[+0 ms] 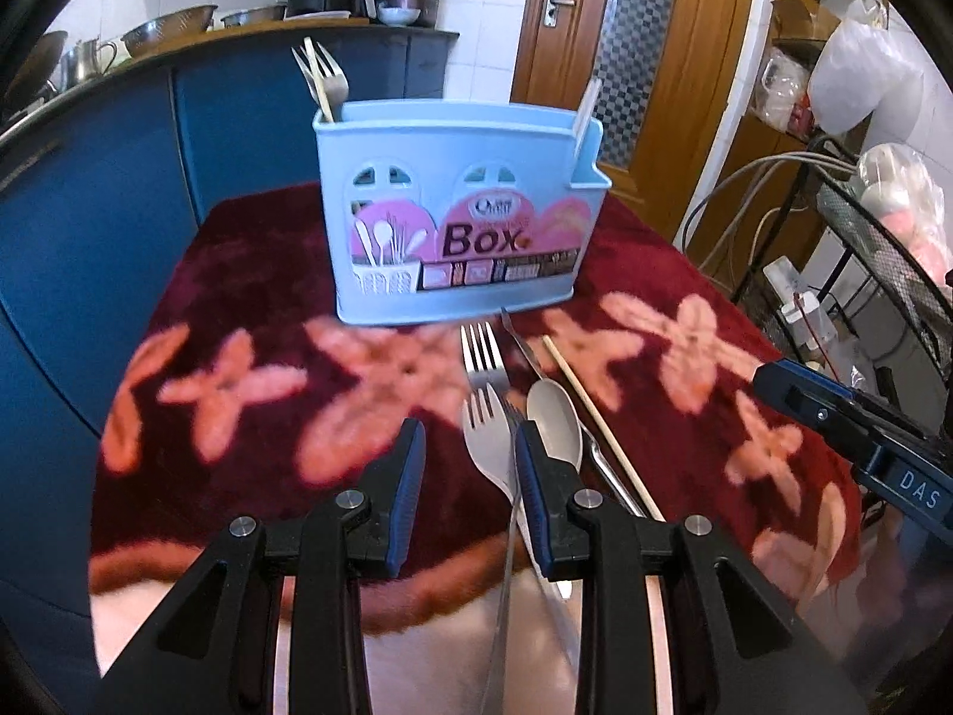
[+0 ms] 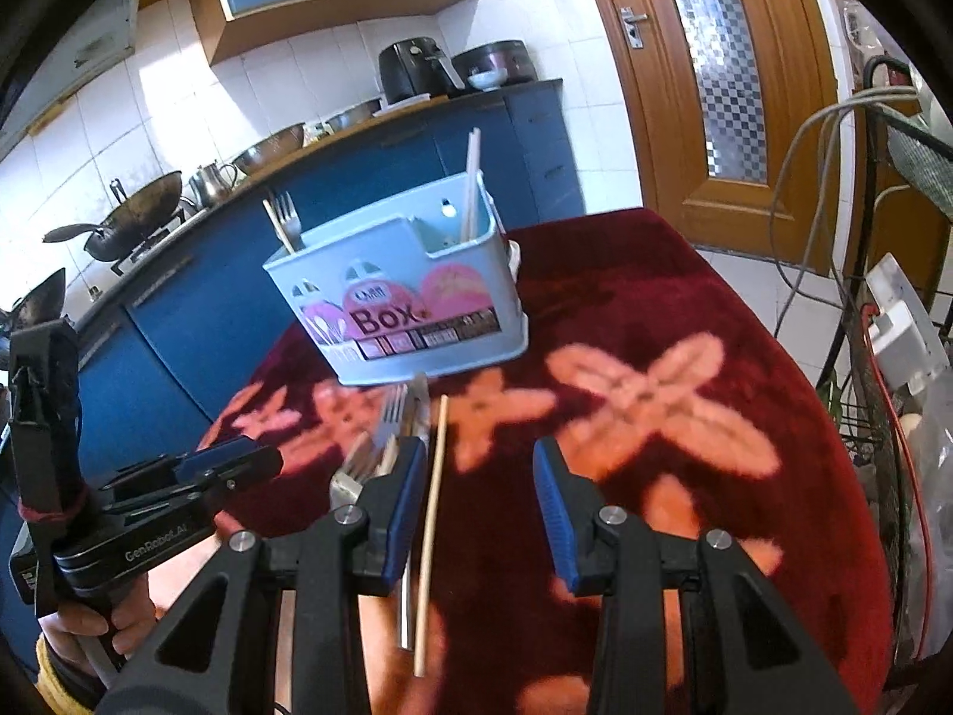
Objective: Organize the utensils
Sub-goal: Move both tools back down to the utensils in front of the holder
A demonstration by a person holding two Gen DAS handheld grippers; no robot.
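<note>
A light blue utensil box (image 1: 452,208) (image 2: 405,292) stands on the red flowered cloth. Its left compartment holds a fork (image 1: 324,74) (image 2: 287,219) and a chopstick, and its right one holds another chopstick (image 2: 470,190). Loose utensils lie in front of it: a metal fork (image 1: 482,351), a white plastic fork (image 1: 485,447), a white spoon (image 1: 554,417) and a chopstick (image 1: 601,429) (image 2: 432,524). My left gripper (image 1: 470,459) hovers open over the plastic fork, its right finger covering part of the spoon. My right gripper (image 2: 479,465) is open just right of the loose chopstick, holding nothing.
The cloth (image 2: 655,310) covers a small table with edges close on all sides. Blue cabinets (image 1: 89,226) stand behind and to the left. A wire rack with cables and bags (image 2: 893,357) crowds the right side. A hand (image 2: 89,614) holds the left gripper's handle.
</note>
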